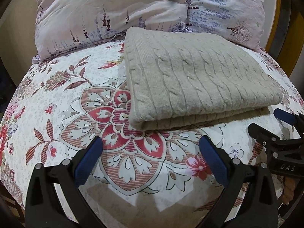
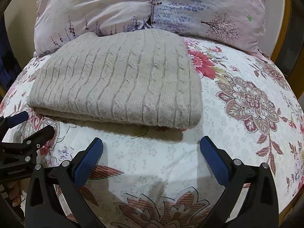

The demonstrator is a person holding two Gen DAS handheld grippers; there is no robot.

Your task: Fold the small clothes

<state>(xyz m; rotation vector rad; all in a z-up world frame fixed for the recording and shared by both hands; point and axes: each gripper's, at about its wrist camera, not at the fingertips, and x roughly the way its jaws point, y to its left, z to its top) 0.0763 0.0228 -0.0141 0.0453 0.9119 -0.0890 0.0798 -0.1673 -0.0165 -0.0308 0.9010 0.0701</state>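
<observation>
A beige cable-knit sweater (image 1: 197, 79) lies folded into a flat rectangle on the floral bedsheet (image 1: 57, 98); it also shows in the right wrist view (image 2: 117, 79). My left gripper (image 1: 151, 150) is open and empty, a short way in front of the sweater's near fold. My right gripper (image 2: 151, 150) is open and empty, in front of the sweater's near right corner. The right gripper also shows at the right edge of the left wrist view (image 1: 269, 121), and the left gripper at the left edge of the right wrist view (image 2: 32, 123), both beside the sweater's near edge.
Two pale lilac flowered pillows (image 1: 106, 13) (image 2: 209, 9) lie along the back of the bed, touching the sweater's far edge. A wooden headboard (image 1: 273, 28) curves behind at the right. The sheet (image 2: 237, 98) spreads to both sides of the sweater.
</observation>
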